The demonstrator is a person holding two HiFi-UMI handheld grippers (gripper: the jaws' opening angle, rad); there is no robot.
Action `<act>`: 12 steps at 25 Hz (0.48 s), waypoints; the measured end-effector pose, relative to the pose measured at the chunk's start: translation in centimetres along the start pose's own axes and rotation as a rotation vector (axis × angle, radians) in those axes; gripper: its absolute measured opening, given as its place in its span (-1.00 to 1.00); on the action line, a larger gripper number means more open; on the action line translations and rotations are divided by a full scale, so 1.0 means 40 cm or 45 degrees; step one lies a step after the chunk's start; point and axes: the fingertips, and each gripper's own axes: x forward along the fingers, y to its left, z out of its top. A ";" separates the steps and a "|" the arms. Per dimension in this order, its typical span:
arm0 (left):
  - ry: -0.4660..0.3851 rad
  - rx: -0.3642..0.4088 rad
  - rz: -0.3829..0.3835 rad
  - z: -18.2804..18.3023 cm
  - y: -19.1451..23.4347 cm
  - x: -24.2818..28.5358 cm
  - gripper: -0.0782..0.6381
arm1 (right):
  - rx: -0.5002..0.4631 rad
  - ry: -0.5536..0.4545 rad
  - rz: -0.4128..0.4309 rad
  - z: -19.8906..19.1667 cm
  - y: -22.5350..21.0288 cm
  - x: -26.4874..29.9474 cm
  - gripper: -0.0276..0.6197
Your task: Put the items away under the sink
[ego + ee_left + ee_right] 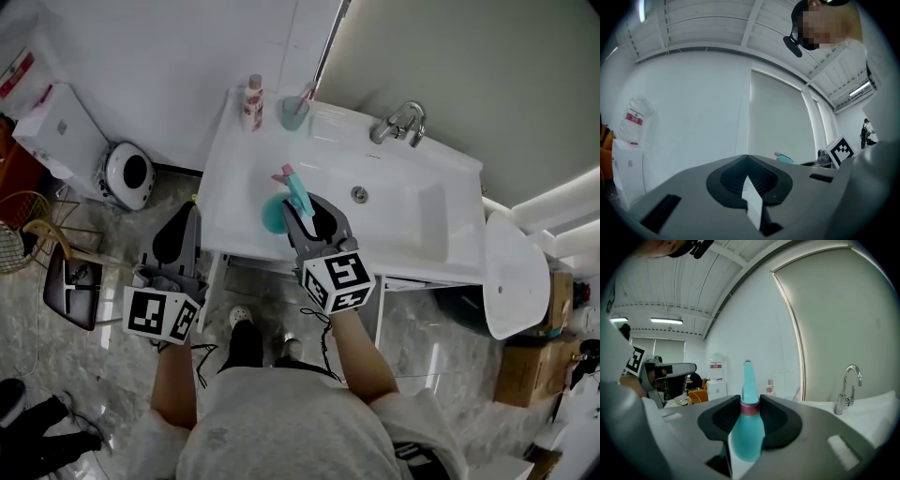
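A teal squeeze bottle (298, 195) with a pink collar and a long pointed nozzle is held over the left part of the white sink counter (234, 220). My right gripper (305, 217) is shut on the bottle's neck. In the right gripper view the bottle (749, 427) stands upright between the jaws of that gripper (750, 401). My left gripper (175, 239) hangs to the left of the counter, lower down, above the floor. Its jaws (749, 180) stand close together with nothing between them. Its view also catches the bottle (785, 158) off to the right.
A faucet (398, 122) stands behind the basin (412, 220). A small pink-and-white bottle (252, 101) and a teal cup (294, 112) sit at the counter's back left. A toilet (516, 272) is at the right, a round white appliance (127, 173) and a wire basket (19, 230) at the left.
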 end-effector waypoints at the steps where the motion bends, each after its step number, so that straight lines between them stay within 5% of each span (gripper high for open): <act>1: -0.005 0.003 0.006 0.005 -0.017 -0.008 -0.77 | 0.000 -0.004 0.008 0.003 0.000 -0.019 -0.48; 12: -0.056 0.041 0.073 0.033 -0.195 -0.105 -0.77 | -0.013 -0.043 0.102 0.006 0.008 -0.199 -0.48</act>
